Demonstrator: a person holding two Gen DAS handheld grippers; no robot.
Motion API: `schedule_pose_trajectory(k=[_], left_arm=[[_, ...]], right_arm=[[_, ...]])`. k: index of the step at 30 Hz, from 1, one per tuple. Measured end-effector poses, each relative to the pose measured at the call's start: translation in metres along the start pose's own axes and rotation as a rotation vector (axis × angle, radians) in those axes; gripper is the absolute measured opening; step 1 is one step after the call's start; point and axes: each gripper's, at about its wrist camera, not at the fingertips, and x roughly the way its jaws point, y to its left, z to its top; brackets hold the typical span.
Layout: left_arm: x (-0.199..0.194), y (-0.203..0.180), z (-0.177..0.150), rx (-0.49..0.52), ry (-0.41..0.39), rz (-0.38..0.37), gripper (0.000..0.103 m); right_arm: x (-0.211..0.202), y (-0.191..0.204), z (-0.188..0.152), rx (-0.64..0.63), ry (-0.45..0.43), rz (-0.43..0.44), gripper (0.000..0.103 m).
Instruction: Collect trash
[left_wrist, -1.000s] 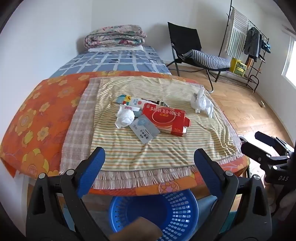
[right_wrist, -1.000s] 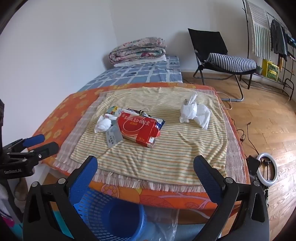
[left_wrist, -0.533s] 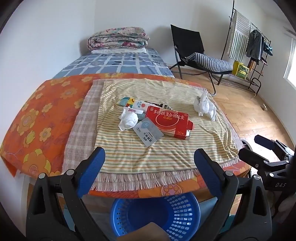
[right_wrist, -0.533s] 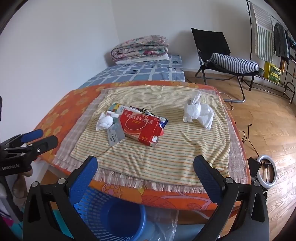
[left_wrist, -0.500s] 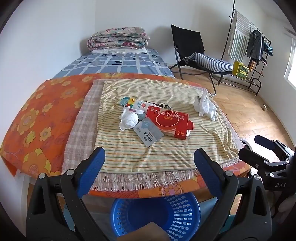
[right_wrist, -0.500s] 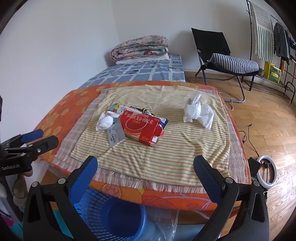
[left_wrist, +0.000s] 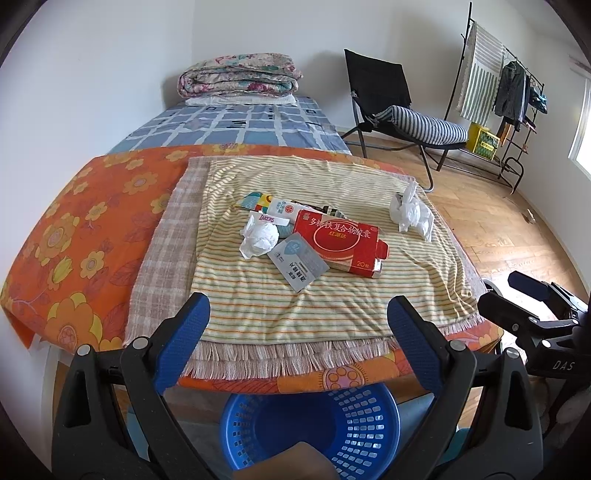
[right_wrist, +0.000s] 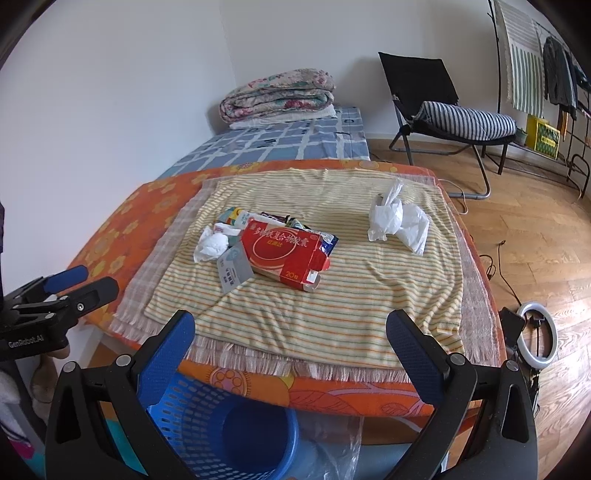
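Note:
A pile of trash lies on the striped cloth (left_wrist: 332, 302): a red carton (left_wrist: 340, 240) (right_wrist: 284, 251), a crumpled white tissue (left_wrist: 258, 240) (right_wrist: 211, 246), a grey packet (left_wrist: 298, 263) (right_wrist: 234, 267) and small wrappers (left_wrist: 269, 205). A crumpled white plastic bag (left_wrist: 412, 214) (right_wrist: 397, 221) lies apart to the right. A blue basket (left_wrist: 314, 424) (right_wrist: 221, 428) stands on the floor below the table's front edge. My left gripper (left_wrist: 297, 325) and right gripper (right_wrist: 291, 339) are open and empty, short of the table's front edge.
The table carries an orange flowered cover (left_wrist: 74, 236). Behind it is a bed (left_wrist: 236, 125) with folded quilts. A black chair (left_wrist: 399, 103) and a clothes rack (left_wrist: 495, 85) stand at right. A ring light (right_wrist: 537, 336) and cables lie on the wooden floor.
Both grippers have risen and moved slightly towards the table; the trash pile looks a little nearer. Nothing on the table has moved.

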Motion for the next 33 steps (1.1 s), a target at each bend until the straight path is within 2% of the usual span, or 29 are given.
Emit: schedule_pose_trajectory(k=[33], left_arm=[[0.003, -0.003, -0.002, 0.007, 0.003, -0.004, 0.099]], right_arm=[[0.001, -0.002, -0.003, 0.021, 0.022, 0.015, 0.103]])
